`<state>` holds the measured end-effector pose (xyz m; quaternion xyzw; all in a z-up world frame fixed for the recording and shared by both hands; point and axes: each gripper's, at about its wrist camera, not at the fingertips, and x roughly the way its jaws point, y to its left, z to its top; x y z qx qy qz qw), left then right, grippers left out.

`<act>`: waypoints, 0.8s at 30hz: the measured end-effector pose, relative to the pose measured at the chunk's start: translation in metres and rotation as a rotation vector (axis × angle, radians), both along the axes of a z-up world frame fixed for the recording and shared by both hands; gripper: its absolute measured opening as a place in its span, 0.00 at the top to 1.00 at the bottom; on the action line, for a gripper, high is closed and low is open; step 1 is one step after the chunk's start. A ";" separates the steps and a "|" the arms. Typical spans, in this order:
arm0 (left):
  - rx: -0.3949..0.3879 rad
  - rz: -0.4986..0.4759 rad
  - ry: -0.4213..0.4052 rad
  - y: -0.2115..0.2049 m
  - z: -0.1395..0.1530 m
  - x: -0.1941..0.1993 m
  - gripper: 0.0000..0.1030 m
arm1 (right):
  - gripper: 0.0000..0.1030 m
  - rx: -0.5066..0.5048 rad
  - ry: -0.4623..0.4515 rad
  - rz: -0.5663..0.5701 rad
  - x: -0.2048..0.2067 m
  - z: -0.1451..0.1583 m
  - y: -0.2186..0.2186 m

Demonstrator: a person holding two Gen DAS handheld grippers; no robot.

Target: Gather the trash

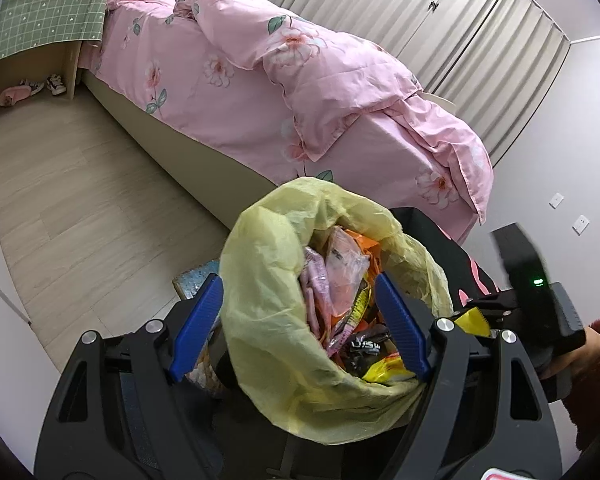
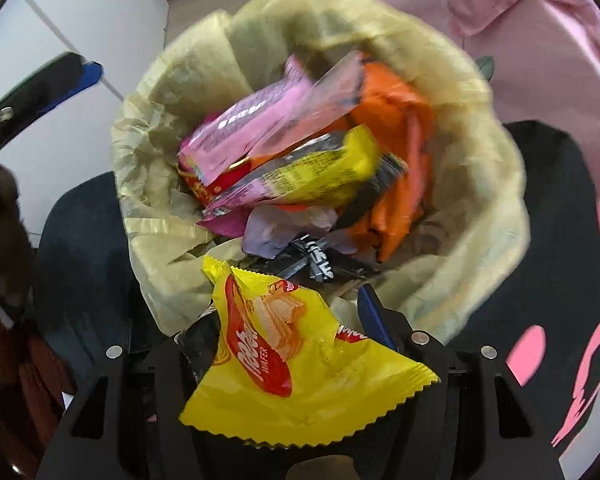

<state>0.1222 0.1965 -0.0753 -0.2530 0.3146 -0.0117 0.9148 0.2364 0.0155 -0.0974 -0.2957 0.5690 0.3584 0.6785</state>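
A bin lined with a pale yellow bag (image 1: 268, 300) (image 2: 480, 216) holds several snack wrappers (image 1: 340, 280) (image 2: 300, 168). My left gripper (image 1: 300, 320) is open, its blue fingers (image 1: 198, 324) standing either side of the bag's near rim. My right gripper (image 2: 288, 320) hovers over the bin's near edge, shut on a yellow wafer wrapper (image 2: 292, 352); only its right blue finger (image 2: 374, 316) shows, the other is hidden behind the wrapper. The right gripper (image 1: 476, 320) with the yellow wrapper (image 1: 472, 320) also shows at the right of the left wrist view.
A bed with a pink floral duvet (image 1: 300, 92) stands just behind the bin. Wooden floor (image 1: 80, 208) lies to the left. A cardboard box under a green cloth (image 1: 48, 20) with shoes (image 1: 56, 84) is far left. Pleated curtains (image 1: 460, 32) hang behind.
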 end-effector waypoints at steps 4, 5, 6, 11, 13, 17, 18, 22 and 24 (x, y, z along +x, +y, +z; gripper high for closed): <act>0.008 -0.019 -0.008 -0.005 0.004 0.002 0.28 | 0.46 0.224 -0.183 0.067 -0.013 0.041 -0.015; 0.011 -0.026 -0.010 -0.007 0.004 0.003 0.28 | 0.46 0.249 -0.243 0.081 -0.017 0.048 -0.017; 0.014 -0.039 -0.016 -0.009 0.006 0.003 0.28 | 0.46 0.262 -0.299 0.092 -0.020 0.053 -0.020; 0.007 -0.113 -0.058 -0.020 0.010 0.002 0.28 | 0.49 0.392 -0.170 0.016 -0.015 0.072 -0.037; 0.012 -0.139 -0.065 -0.026 0.010 0.003 0.28 | 0.65 0.443 -0.123 -0.037 -0.009 0.072 -0.046; 0.015 -0.168 -0.056 -0.034 0.011 0.006 0.28 | 0.80 0.497 -0.061 -0.110 0.002 0.070 -0.056; 0.015 -0.161 -0.048 -0.033 0.010 0.007 0.28 | 0.81 0.511 -0.046 -0.129 0.005 0.071 -0.058; -0.011 -0.143 -0.024 -0.029 0.007 0.008 0.28 | 0.82 0.596 0.039 -0.205 0.013 0.072 -0.079; -0.004 -0.156 -0.022 -0.034 0.008 0.008 0.28 | 0.82 0.607 0.044 -0.214 0.009 0.072 -0.087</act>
